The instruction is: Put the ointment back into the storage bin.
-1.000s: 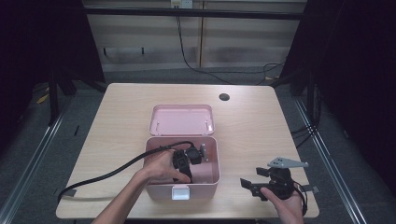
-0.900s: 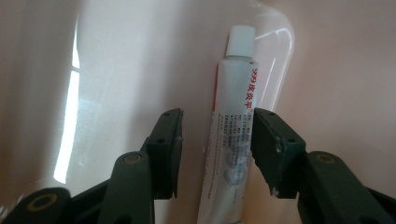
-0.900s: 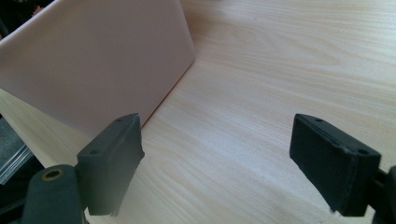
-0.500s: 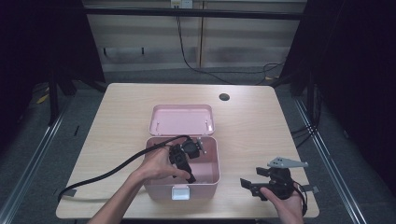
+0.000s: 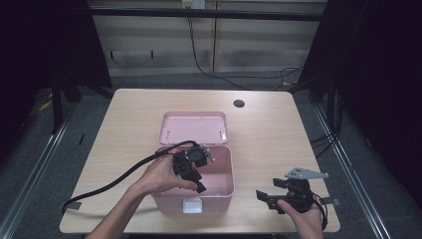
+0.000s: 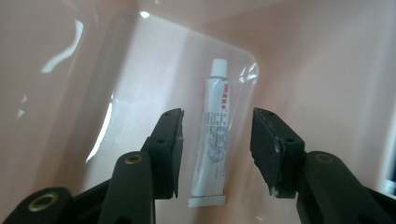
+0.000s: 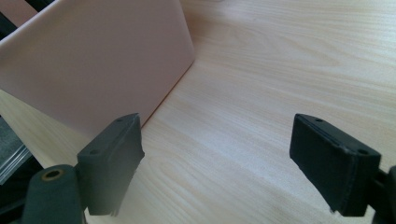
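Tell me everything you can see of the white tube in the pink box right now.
The white tube is small and looks like soft squeezable plastic or foil, with a white screw cap at its far end, a flat crimped near end, and red and grey print too small to read. It lies flat on the pink box floor near a corner. The left gripper hovers above, jaws open astride it, not touching.

This looks like a lab or recording studio set up for filming. A plain wooden desk [image 5: 278,124] with a cable hole [image 5: 239,103] stands alone between metal floor rails [image 5: 45,154], with black curtains [image 5: 378,74] at both sides. Behind it is a bare panelled wall [image 5: 199,45] with a socket and loose cables [image 5: 239,77] trailing down.
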Demonstrator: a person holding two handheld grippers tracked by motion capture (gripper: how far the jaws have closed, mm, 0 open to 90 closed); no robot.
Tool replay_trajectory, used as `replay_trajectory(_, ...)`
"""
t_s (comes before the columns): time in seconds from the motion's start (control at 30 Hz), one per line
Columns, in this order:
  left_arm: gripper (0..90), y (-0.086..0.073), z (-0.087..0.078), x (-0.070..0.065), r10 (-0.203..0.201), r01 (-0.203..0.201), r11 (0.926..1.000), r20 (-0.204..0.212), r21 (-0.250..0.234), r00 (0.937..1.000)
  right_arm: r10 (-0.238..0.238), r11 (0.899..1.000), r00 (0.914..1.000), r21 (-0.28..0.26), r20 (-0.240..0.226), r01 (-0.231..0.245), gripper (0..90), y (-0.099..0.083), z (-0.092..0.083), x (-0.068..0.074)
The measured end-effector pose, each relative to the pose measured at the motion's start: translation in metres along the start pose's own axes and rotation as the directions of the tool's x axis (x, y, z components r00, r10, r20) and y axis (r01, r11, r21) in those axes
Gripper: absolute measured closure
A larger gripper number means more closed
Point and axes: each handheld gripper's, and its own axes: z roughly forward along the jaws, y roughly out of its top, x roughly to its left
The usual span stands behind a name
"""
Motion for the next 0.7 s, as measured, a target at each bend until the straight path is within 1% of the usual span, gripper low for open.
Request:
replay_trajectory(0.1,54.2,-0.001,-0.006,-0.001,0.011,-0.011,0.9998,0.008,-0.017,0.9999,-0.001,1.0,1.0,-0.001,-0.002,0.001,16.6,0.0,0.0,0.0)
replay_trajectory(0.2,54.2,-0.003,-0.014,-0.003,0.013,-0.012,0.9997,0.013,-0.023,0.9998,-0.001,1.0,1.0,-0.001,-0.003,0.001,16.7,0.0,0.0,0.0)
replay_trajectory(0.23,54.2,-0.004,-0.017,-0.003,0.019,-0.019,0.9993,0.008,-0.031,0.9998,0.002,1.0,1.0,0.0,-0.001,-0.002,16.7,0.0,0.0,0.0)
replay_trajectory(0.27,54.2,-0.004,-0.019,-0.003,0.021,-0.02,0.9994,0.01,-0.028,0.9997,0.001,1.0,1.0,0.002,-0.001,-0.001,16.7,0.0,0.0,0.0)
replay_trajectory(0.33,54.2,-0.005,-0.023,-0.005,0.017,-0.017,0.9992,0.004,-0.037,0.9998,0.001,1.0,1.0,0.002,-0.001,-0.001,16.7,0.0,0.0,0.0)
replay_trajectory(0.37,54.2,-0.006,-0.026,-0.005,0.028,-0.028,0.9989,0.013,-0.038,0.9995,0.002,1.0,1.0,0.001,-0.002,-0.002,16.7,0.0,0.0,0.0)
replay_trajectory(0.4,54.0,-0.007,-0.027,-0.006,0.022,-0.021,0.9987,0.016,-0.046,0.9996,0.002,1.0,1.0,0.002,-0.001,-0.002,16.7,0.0,0.0,0.0)
replay_trajectory(0.47,54.0,-0.007,-0.029,-0.008,0.026,-0.025,0.9983,0.015,-0.053,0.9996,0.002,1.0,1.0,0.001,-0.001,-0.002,16.7,0.0,0.0,0.0)
replay_trajectory(0.5,53.7,-0.008,-0.031,-0.008,0.033,-0.032,0.9985,0.015,-0.045,0.9993,0.002,1.0,1.0,0.001,-0.001,-0.002,16.7,0.0,0.0,0.0)
replay_trajectory(0.53,53.4,-0.008,-0.031,-0.009,0.026,-0.025,0.9981,0.017,-0.057,0.9995,0.002,1.0,1.0,0.001,0.0,-0.002,16.7,0.0,0.0,0.0)
replay_trajectory(0.63,53.1,-0.01,-0.036,-0.012,0.021,-0.02,0.9979,0.019,-0.061,0.9996,0.004,1.0,1.0,0.001,0.003,-0.004,16.7,0.0,0.0,0.0)
replay_trajectory(0.7,53.2,-0.011,-0.04,-0.014,0.029,-0.028,0.9977,0.021,-0.062,0.9994,0.005,1.0,1.0,0.001,0.004,-0.005,16.7,0.0,-0.001,0.0)
